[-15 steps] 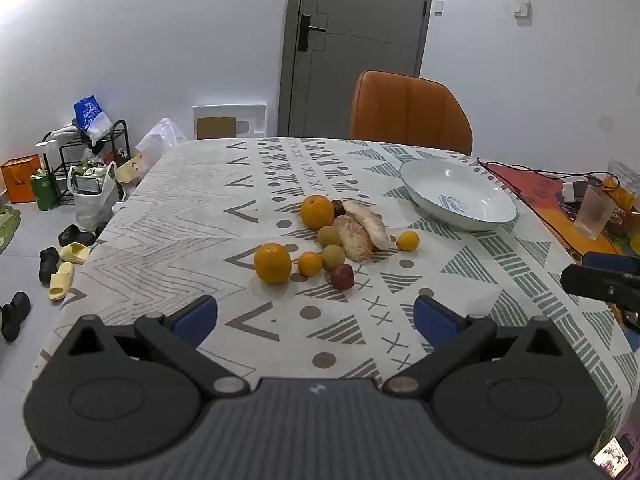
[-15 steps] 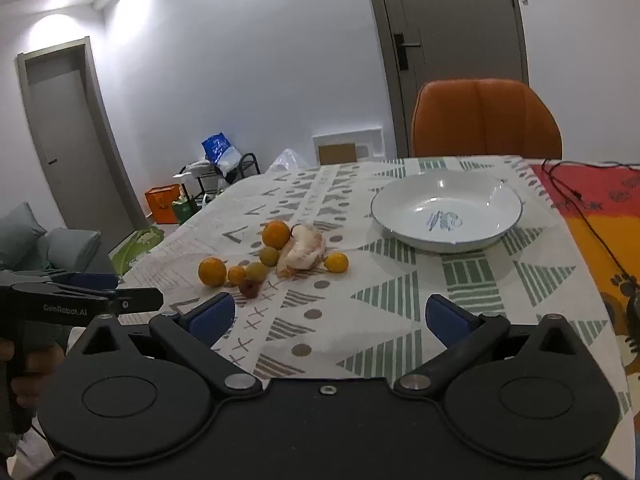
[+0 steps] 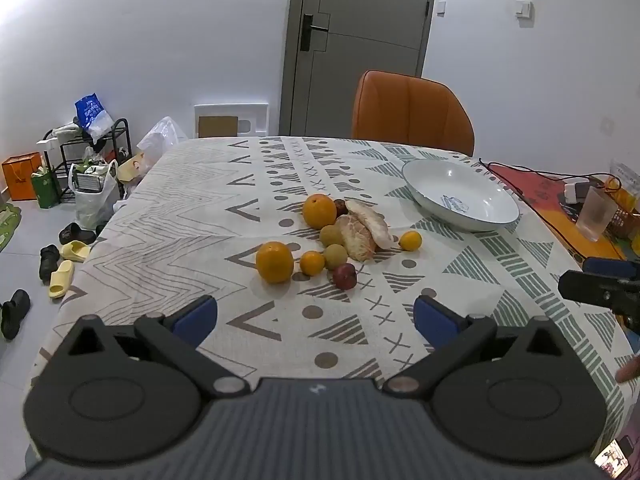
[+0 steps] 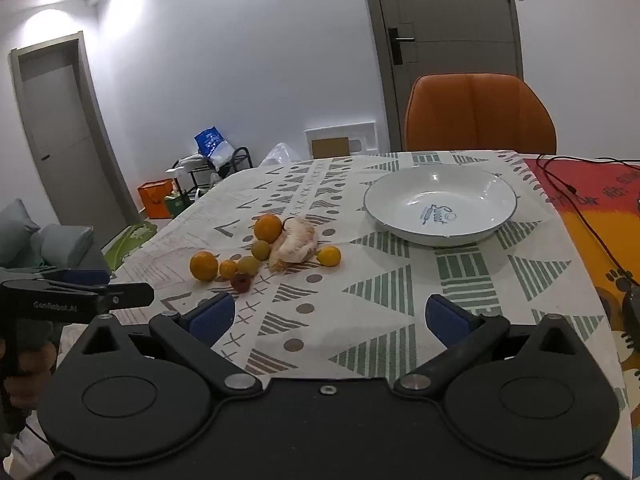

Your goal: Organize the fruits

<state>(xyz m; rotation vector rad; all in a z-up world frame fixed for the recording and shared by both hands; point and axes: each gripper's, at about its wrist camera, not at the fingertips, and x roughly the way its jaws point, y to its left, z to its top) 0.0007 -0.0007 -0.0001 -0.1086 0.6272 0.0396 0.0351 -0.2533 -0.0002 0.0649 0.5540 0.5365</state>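
Observation:
A cluster of fruit lies mid-table on the patterned cloth: a large orange (image 3: pixel 274 261), another orange (image 3: pixel 319 211), a small orange (image 3: pixel 311 263), two greenish fruits (image 3: pixel 335 256), a red fruit (image 3: pixel 345 276), peeled pomelo pieces (image 3: pixel 362 230) and a small yellow citrus (image 3: pixel 410 240). An empty white bowl (image 3: pixel 460 195) sits to their right, seen in the right wrist view as the bowl (image 4: pixel 440 204) behind the fruit cluster (image 4: pixel 294 245). My left gripper (image 3: pixel 315 316) stands open short of the fruit. My right gripper (image 4: pixel 329 314) is open too, over bare cloth near the bowl.
An orange chair (image 3: pixel 412 114) stands at the table's far edge. A red-orange mat with black cables (image 4: pixel 580 200) and a plastic cup (image 3: pixel 596 214) lie on the right. Bags, a rack and slippers (image 3: pixel 64 256) crowd the floor at left.

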